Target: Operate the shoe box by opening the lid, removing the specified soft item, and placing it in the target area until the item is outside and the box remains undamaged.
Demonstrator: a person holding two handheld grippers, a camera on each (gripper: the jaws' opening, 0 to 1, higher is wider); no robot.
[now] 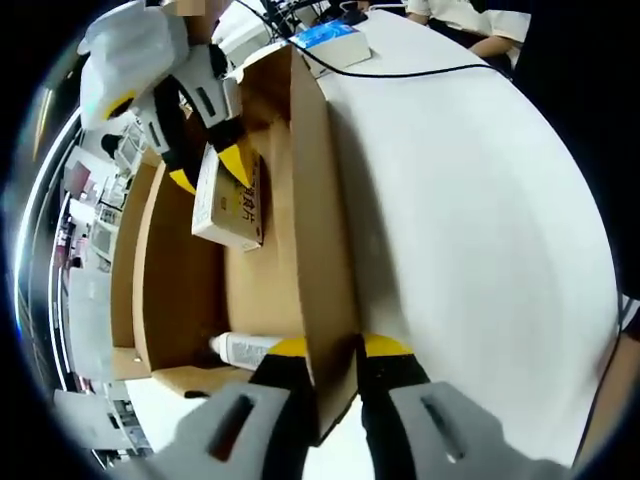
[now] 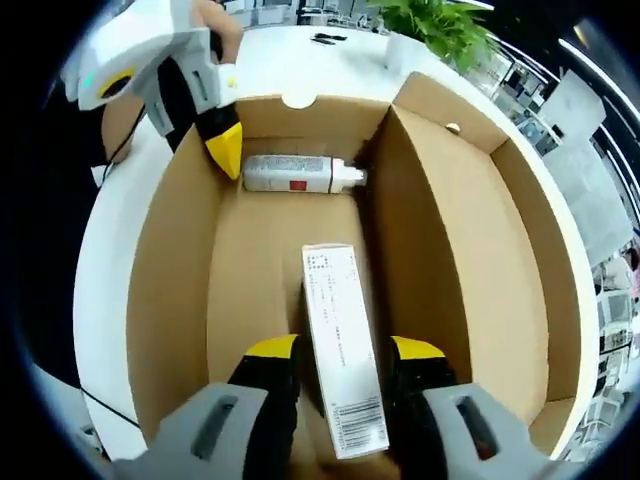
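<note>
White tabletop [image 1: 480,200] carries an open brown shoe box [image 2: 180,260], with a blue-topped packet [image 1: 335,42] and a black cable [image 1: 420,70] lying beyond it in the left gripper view; a potted plant [image 2: 440,25] is seen past the box in the right gripper view. The lid [image 2: 500,250] is already swung open and stands beside the tray.

The left tool [image 1: 335,350] is closed on the box's side wall [image 1: 320,220], one yellow tip inside and one outside. The right tool [image 2: 345,350] is set around a slim white carton [image 2: 340,350] inside the box, its jaws at either long side; contact appears to be made, though how firmly cannot be told. A white tube-like bottle [image 2: 295,173] lies across the far end of the tray, just beside the left tool's tip.

Neither item is plainly soft, so the wrong thing could be lifted if the carton is not the one specified. The carton could slip or pivot out of the jaws if it is raised while held only near one end, since much of its length projects forward. The cardboard wall could be creased or torn if the left tool's pinch is tightened or twisted while the box is steadied. The carton's far end could catch the bottle or the box wall on the way up, and the box could be dragged across the tabletop.
</note>
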